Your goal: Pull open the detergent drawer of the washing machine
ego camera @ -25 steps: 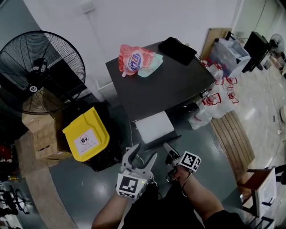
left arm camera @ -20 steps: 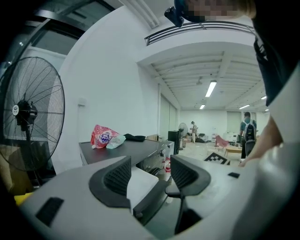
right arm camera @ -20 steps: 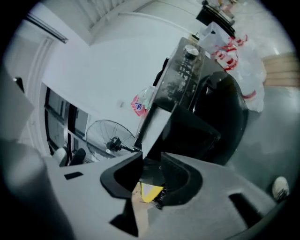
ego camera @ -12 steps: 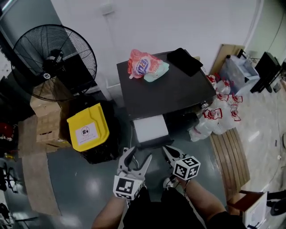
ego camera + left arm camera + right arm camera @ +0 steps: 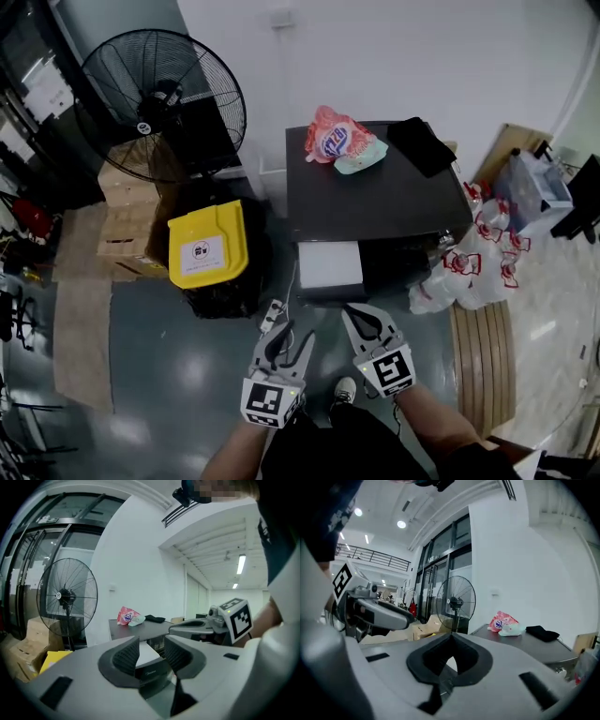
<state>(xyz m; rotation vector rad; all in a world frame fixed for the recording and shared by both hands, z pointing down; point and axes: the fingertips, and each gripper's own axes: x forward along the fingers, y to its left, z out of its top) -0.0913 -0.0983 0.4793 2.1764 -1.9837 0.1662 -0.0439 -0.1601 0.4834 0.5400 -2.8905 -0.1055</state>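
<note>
Floor (image 5: 159, 375), grey-green and glossy, is taking up the lower half of the head view. The person's two forearms are coming in from the bottom edge.

- left gripper (image 5: 297, 332): lower centre, pointing up the frame. Its jaws are standing partly apart and have just been closing. Nothing is lying between them; its own view is showing only the machine's front through the gap.
- right gripper (image 5: 352, 312): just right of the left one. Its jaws are pressing together, holding nothing.
- white shoe (image 5: 343, 389): showing between the two grippers, lower down.
- power strip (image 5: 272, 315): lying on the floor just above and left of the left gripper.

Mid frame:
- detergent drawer (image 5: 328, 264): a white block with a dark front, sitting at the left end of the machine's near face and appearing to stick out from it. Both grippers are hanging clear of it, near but not touching.
- washing machine (image 5: 375, 202): dark-topped, standing at centre.
- yellow bin lid (image 5: 208, 246): resting left of the machine.
- white plastic bags (image 5: 473, 262): crowding the machine's right side.
- wooden slat panel (image 5: 483, 366): lying below the bags.

Farther:
- pink bag (image 5: 335, 138): sitting at the back of the machine top.
- black item (image 5: 422, 145): lying right of the bag.
- cardboard boxes (image 5: 127, 220): stacked at left.
- black fan (image 5: 164, 103): standing at upper left, before the white wall (image 5: 394, 56).
</note>
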